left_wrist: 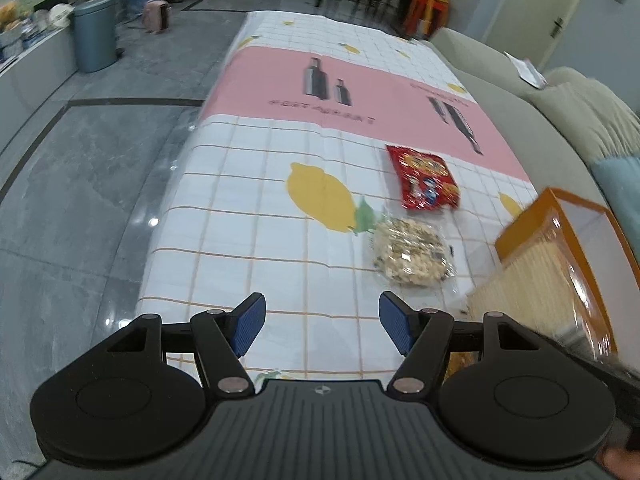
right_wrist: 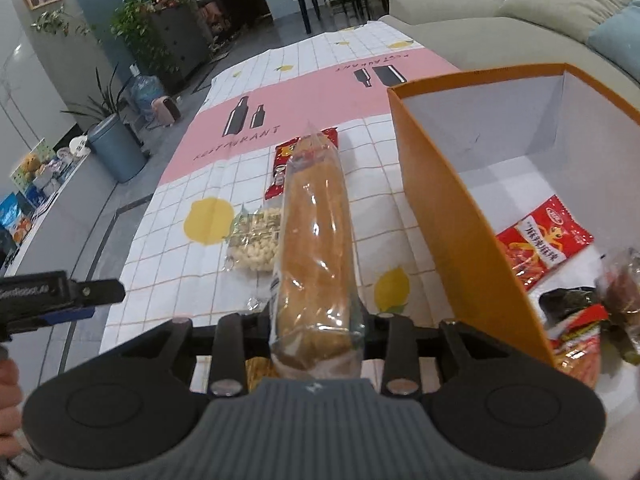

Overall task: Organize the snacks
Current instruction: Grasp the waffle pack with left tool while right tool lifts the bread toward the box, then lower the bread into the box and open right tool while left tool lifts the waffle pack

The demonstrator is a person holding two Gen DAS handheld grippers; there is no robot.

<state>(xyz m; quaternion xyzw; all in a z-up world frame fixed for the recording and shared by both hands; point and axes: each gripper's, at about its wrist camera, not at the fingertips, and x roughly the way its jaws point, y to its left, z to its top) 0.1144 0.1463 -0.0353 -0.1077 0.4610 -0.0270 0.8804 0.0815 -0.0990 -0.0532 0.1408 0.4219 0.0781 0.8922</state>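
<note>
The right gripper (right_wrist: 316, 320) has its jaws closed narrow on a long bread loaf in a clear wrapper (right_wrist: 314, 240). The loaf points away toward 12 o'clock, above the table (right_wrist: 192, 240), which carries a checked cloth printed with lemons and a pink band.

At 3 o'clock from the loaf stands an open orange box (right_wrist: 448, 208) with a white inside. In it lie a red snack packet (right_wrist: 540, 240), a dark packet (right_wrist: 572, 300) and another wrapped snack (right_wrist: 620, 288) at its right edge.

On the cloth at 10 o'clock from the right gripper lies a clear bag of pale puffed snacks (right_wrist: 254, 244); a red chip bag (right_wrist: 280, 164) lies beyond it, partly hidden behind the loaf.

The left gripper (left_wrist: 322, 322) hovers over the near end of the table, its blue-padded jaws wide apart with nothing between them. From it, the puffed snack bag (left_wrist: 410, 254) lies at 1 o'clock, and the red chip bag (left_wrist: 426, 178) just past that. The orange box (left_wrist: 520, 232) is at 2 o'clock, blurred.
</note>
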